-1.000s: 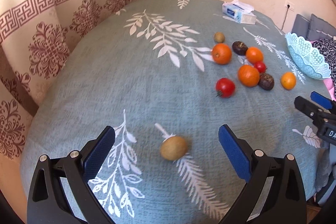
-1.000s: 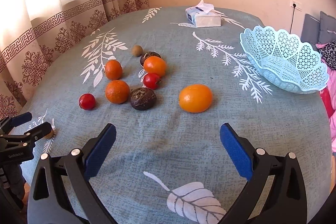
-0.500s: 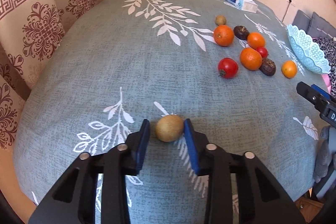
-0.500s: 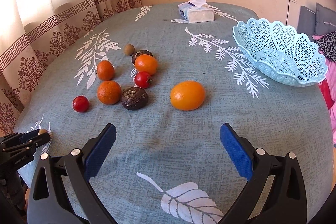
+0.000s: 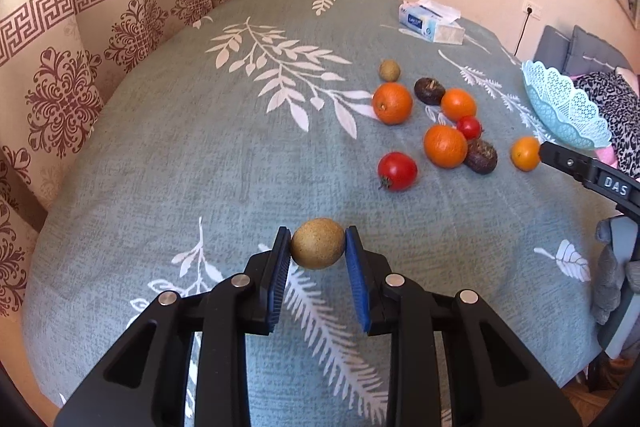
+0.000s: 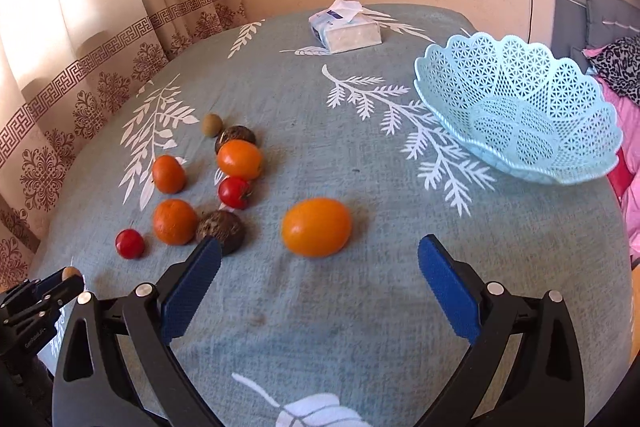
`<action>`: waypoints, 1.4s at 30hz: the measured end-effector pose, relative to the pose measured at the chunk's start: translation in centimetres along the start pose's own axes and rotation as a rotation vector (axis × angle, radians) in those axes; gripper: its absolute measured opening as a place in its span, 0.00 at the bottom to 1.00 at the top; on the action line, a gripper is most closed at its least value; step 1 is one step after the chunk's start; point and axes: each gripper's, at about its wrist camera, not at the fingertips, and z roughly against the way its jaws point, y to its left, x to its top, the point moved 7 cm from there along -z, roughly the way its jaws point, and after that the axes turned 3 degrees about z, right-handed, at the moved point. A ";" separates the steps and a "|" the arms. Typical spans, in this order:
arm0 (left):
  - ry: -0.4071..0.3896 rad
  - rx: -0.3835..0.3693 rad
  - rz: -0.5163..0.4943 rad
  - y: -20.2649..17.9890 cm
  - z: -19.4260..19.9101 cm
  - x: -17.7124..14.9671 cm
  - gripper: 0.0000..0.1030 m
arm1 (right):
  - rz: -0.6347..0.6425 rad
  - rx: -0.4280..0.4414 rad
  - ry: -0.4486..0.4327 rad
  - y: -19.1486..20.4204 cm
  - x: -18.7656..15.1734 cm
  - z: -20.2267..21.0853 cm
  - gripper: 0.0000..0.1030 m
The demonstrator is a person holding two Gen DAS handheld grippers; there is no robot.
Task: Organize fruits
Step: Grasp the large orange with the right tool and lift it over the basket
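Observation:
My left gripper (image 5: pixel 317 247) is shut on a brown kiwi (image 5: pixel 317 243) and holds it above the teal cloth; it also shows at the lower left of the right wrist view (image 6: pixel 60 281). My right gripper (image 6: pixel 318 267) is open, with a large orange (image 6: pixel 316 226) on the cloth just ahead between its jaws. A light blue lattice basket (image 6: pixel 520 107) stands empty at the right. Oranges (image 5: pixel 445 146), tomatoes (image 5: pixel 397 171), dark brown fruits (image 5: pixel 482 155) and a second kiwi (image 5: pixel 389 70) lie in a cluster.
A tissue box (image 6: pixel 345 31) sits at the far side of the table. Patterned curtains (image 5: pixel 80 39) hang along the left. A grey chair and leopard-print fabric (image 6: pixel 616 59) stand beyond the table's right edge.
My left gripper closed on the kiwi and lifted it off the cloth. My right gripper moved forward toward the large orange, still open.

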 end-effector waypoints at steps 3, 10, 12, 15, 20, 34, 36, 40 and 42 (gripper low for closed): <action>-0.007 -0.004 -0.001 -0.1 0.0 0.4 0.27 | 0.008 0.002 0.021 0.0 0.7 -1.0 0.81; -0.002 -0.012 -0.007 -0.6 -0.5 0.9 0.27 | -0.013 0.026 0.092 -0.4 0.6 -3.4 0.60; -0.002 -0.015 -0.013 -0.8 -0.6 1.1 0.27 | -0.015 0.033 0.100 -0.4 0.3 -3.6 0.60; -0.004 -0.022 -0.021 -1.4 -0.8 1.5 0.27 | -0.008 0.042 0.104 -0.3 0.2 -3.6 0.56; -0.011 -0.034 -0.037 -2.6 -1.0 2.3 0.27 | 0.005 0.054 0.117 -0.1 -0.1 -3.8 0.45; -0.050 -0.089 -0.112 -7.4 -0.9 5.4 0.27 | -0.089 -0.016 -0.088 -5.2 4.7 3.0 0.45; -0.053 -0.101 -0.127 -8.4 -0.9 5.8 0.27 | -0.112 -0.047 -0.106 -6.8 5.3 3.5 0.45; -0.064 -0.119 -0.157 -10.2 -0.8 6.6 0.27 | -0.159 -0.124 -0.113 -10.4 6.0 3.4 0.45; -0.074 -0.128 -0.175 -11.3 -0.8 7.1 0.27 | -0.175 -0.157 -0.114 -11.9 6.2 3.1 0.45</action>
